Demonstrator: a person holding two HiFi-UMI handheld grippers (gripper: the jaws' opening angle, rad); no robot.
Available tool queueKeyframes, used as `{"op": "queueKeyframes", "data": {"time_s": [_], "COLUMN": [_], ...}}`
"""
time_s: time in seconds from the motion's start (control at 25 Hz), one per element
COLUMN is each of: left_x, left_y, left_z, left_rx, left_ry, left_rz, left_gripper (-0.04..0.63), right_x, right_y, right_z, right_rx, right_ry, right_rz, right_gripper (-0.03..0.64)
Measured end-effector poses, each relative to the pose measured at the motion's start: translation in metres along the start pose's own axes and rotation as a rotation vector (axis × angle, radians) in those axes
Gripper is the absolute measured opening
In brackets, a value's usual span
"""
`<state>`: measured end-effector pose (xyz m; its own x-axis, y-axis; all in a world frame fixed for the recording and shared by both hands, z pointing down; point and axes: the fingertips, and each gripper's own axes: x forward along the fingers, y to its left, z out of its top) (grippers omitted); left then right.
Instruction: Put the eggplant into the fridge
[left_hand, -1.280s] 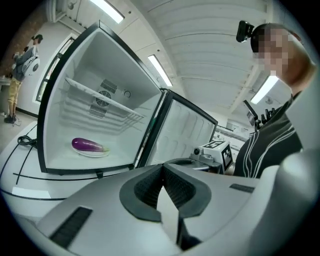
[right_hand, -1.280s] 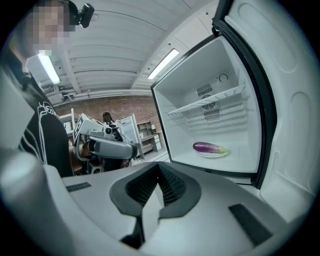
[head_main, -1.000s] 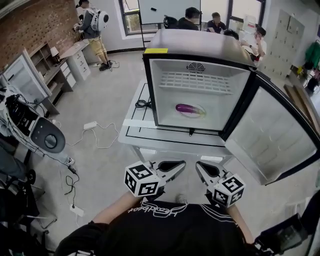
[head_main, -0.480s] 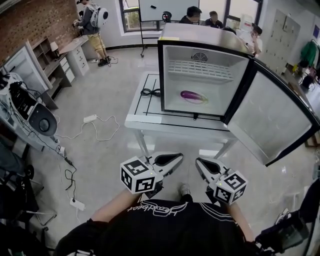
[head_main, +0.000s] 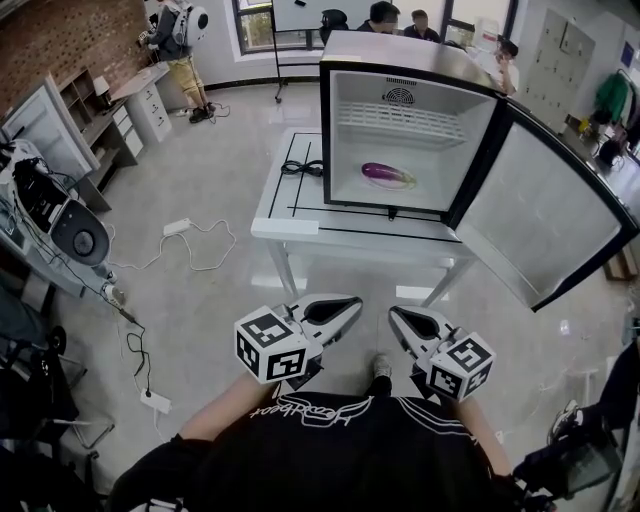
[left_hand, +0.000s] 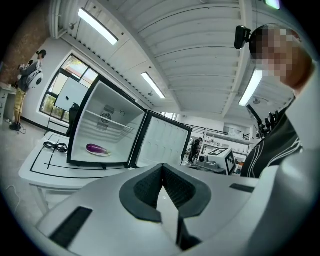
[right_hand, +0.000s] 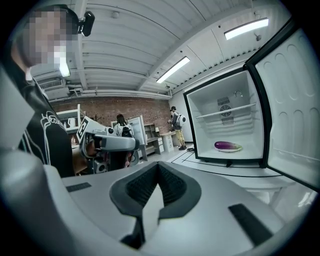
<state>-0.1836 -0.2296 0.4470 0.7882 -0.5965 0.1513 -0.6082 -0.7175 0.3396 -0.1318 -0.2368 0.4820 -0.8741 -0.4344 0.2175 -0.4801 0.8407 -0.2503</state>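
A purple eggplant (head_main: 387, 174) lies on a small plate on the floor of the white mini fridge (head_main: 345, 140), whose door (head_main: 545, 225) stands swung open to the right. The eggplant (left_hand: 97, 148) (right_hand: 227, 145) also shows far off in both gripper views. My left gripper (head_main: 352, 303) and right gripper (head_main: 397, 314) hover side by side close to my chest, well back from the fridge. Both are shut and hold nothing.
The fridge stands on a white table (head_main: 290, 220) with a coiled black cable (head_main: 298, 167) at its left. Cords and a power strip (head_main: 180, 227) trail on the floor. Equipment (head_main: 55, 225) crowds the left side. People sit and stand at the back.
Both grippers and my view have drawn back from the fridge, so the table and fridge look smaller and farther. The eggplant lies unmoved inside and the door remains open.
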Motion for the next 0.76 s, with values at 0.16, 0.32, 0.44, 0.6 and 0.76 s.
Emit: {"op": "queueKeyframes", "data": {"time_s": [0.16, 0.32, 0.44, 0.6, 0.76], "left_x": [-0.007, -0.009, -0.007, -0.003, -0.001], "left_y": [-0.004, -0.002, -0.002, 0.003, 0.010], "left_z": [-0.001, -0.009, -0.015, -0.016, -0.017], "left_rx": [0.006, 0.009, 0.007, 0.019, 0.023], "left_ry": [0.005, 0.012, 0.016, 0.032, 0.043], "left_rz": [-0.002, -0.005, -0.010, -0.004, 0.010], "left_gripper": [0.008, 0.008, 0.008, 0.008, 0.008], "right_x": [0.000, 0.000, -0.001, 0.002, 0.008], "right_y": [0.009, 0.010, 0.008, 0.007, 0.002], "right_z": [0.000, -0.007, -0.013, -0.012, -0.010], "right_rx": [0.002, -0.005, -0.002, 0.011, -0.008], "right_ry": [0.009, 0.014, 0.010, 0.036, 0.016], "right_rz": [-0.002, -0.015, -0.020, -0.029, -0.010], "right_gripper": [0.006, 0.006, 0.006, 0.006, 0.006]}}
